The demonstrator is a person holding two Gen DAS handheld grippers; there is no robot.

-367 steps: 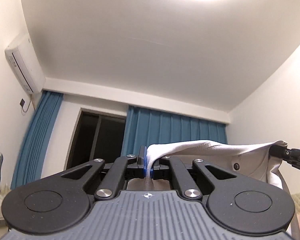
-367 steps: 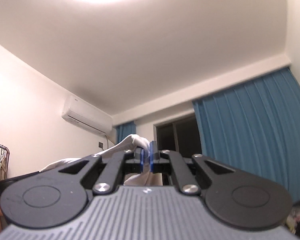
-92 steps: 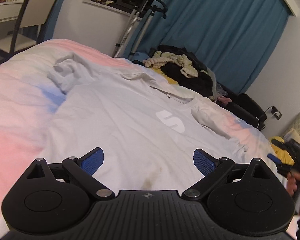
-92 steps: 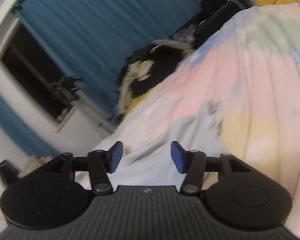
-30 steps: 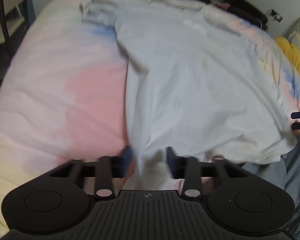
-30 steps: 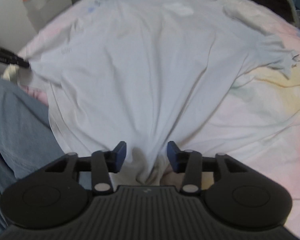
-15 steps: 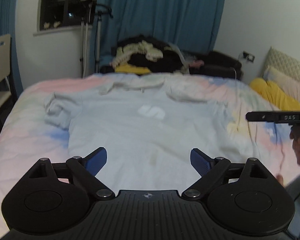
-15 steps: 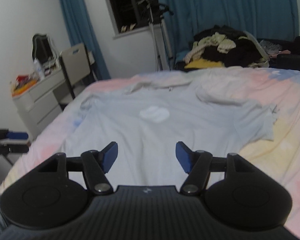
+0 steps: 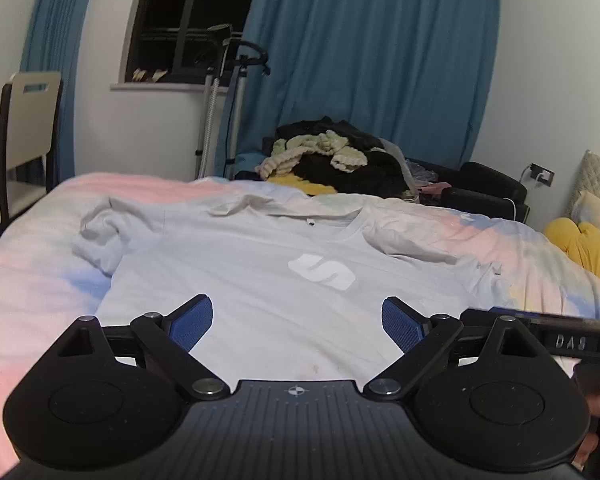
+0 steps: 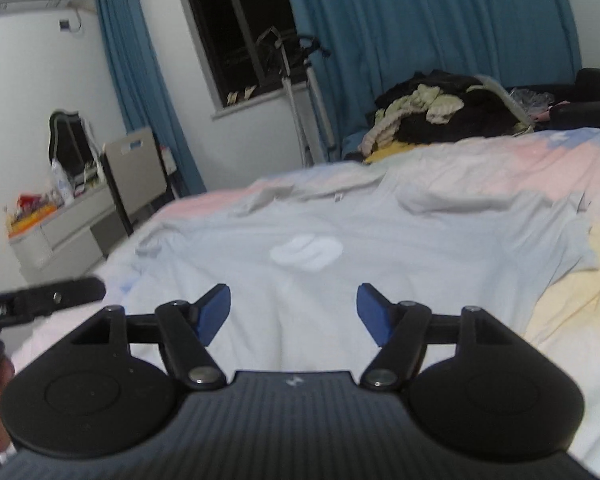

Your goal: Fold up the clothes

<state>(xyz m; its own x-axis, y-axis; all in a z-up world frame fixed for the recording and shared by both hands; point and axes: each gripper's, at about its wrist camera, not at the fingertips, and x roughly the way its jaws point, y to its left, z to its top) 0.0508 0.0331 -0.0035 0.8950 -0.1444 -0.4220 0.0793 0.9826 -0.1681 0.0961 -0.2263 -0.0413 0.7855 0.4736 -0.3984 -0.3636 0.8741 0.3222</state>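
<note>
A pale grey T-shirt (image 9: 268, 264) with a white logo (image 9: 322, 271) lies spread face up on the pastel bedspread (image 9: 24, 276), collar toward the far side. Its left sleeve (image 9: 100, 236) is bunched. My left gripper (image 9: 298, 324) is open and empty above the shirt's near hem. My right gripper (image 10: 294, 314) is open and empty over the shirt (image 10: 340, 264) near its hem. Each gripper's body shows at the edge of the other's view.
A pile of dark and cream clothes (image 9: 332, 160) sits past the far edge of the bed. A chair (image 9: 24, 132) and a desk stand at the left. A yellow cushion (image 9: 584, 248) lies at the right. Blue curtains (image 9: 360, 60) and a window are behind.
One second ago both grippers were closing on the shirt's near hem. Both have let go, opened wide and lifted, and the shirt now lies flat.
</note>
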